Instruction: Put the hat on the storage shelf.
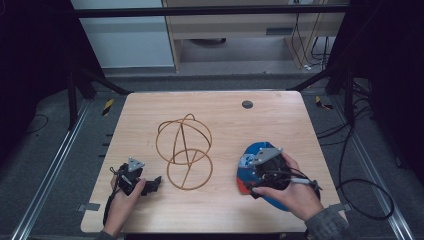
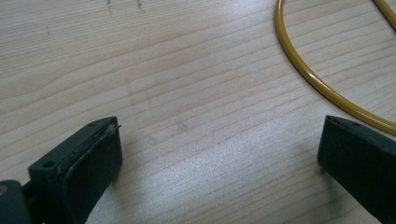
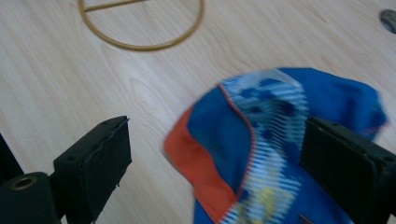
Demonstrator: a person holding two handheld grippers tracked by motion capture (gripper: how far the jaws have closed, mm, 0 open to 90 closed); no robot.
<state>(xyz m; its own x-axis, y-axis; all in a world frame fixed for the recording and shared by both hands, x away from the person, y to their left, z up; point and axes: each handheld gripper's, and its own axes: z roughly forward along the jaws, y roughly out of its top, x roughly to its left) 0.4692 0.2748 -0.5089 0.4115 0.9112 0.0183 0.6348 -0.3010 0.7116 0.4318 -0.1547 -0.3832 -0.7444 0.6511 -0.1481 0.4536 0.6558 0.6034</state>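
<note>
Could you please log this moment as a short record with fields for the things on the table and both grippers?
surface: wooden table
cap: blue with an orange brim, lying on the table's right side under the right gripper
wire stand: gold wire rings, mid-table, its base ring flat on the wood
left gripper: jaws open over bare wood, beside the stand's base ring, not touching it
right gripper: jaws open, straddling the cap, not closed on it
dark disc: near the table's far edge
</note>
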